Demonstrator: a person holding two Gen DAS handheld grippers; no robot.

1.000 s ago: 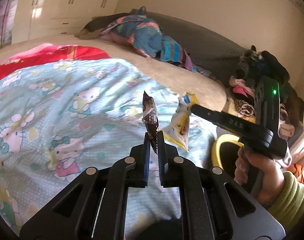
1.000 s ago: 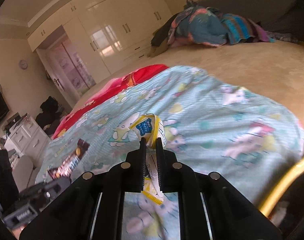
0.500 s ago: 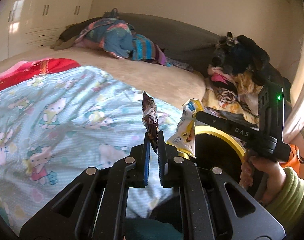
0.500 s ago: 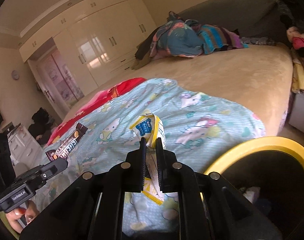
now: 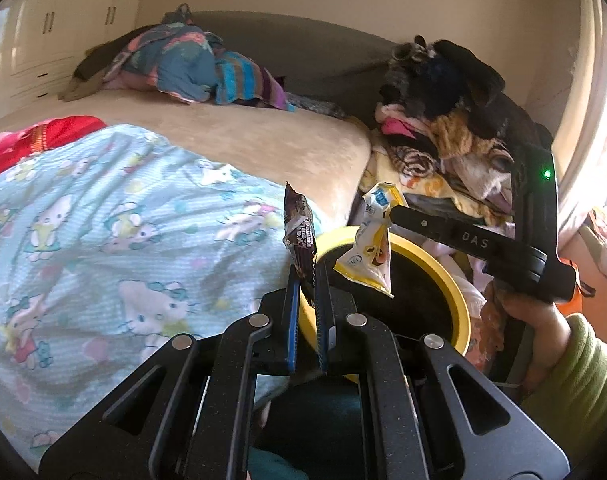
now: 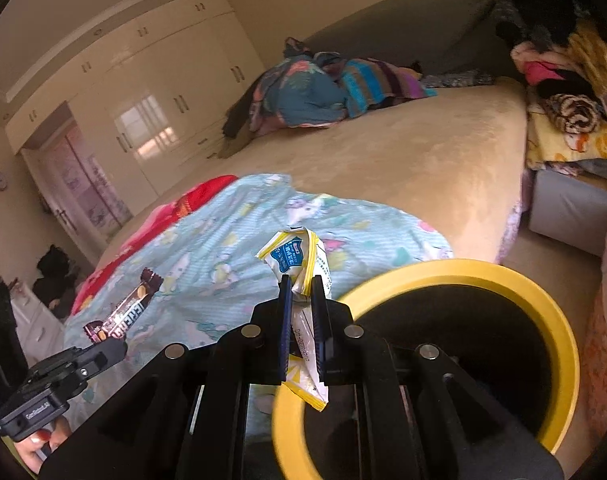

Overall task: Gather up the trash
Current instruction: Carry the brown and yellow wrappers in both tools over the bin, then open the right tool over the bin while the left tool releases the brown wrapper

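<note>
**Spotter:** What's in front of you, biggest first?

**Me:** The bed (image 6: pixel 403 160) fills most of both views, tan cover at the far end, and a pale blue cartoon-print blanket (image 5: pixel 103 232) over the near part, with a red cloth (image 6: pixel 183 208) beyond it. A bundle of bright striped and patterned clothes (image 5: pixel 191 68) lies near the grey headboard. To the right of the bed I see a heap of dark and yellow clothing (image 5: pixel 443 120).

**Spotter:** And the bin?

**Me:** A yellow-rimmed bin (image 6: pixel 559 328) with a dark inside stands beside the bed's corner, low and close under both tools.

**Spotter:** Left side?

**Me:** My left gripper (image 5: pixel 307 280) has its jaws pressed onto the bottom edge of a brown chocolate bar wrapper (image 5: pixel 299 232), which stands upright above the fingertips, over the blanket edge just beside the bin's rim.

**Spotter:** Right side?

**Me:** My right gripper (image 6: pixel 301 292) is pinching a crumpled white and yellow snack packet (image 6: pixel 295 256). Part sticks up above the jaws, and the tail hangs below them, over the near rim of the bin. From the left camera, the packet hangs above the bin's opening. A hand (image 5: pixel 535 320) in a green sleeve (image 5: pixel 583 368) grips that tool's handle.
</note>
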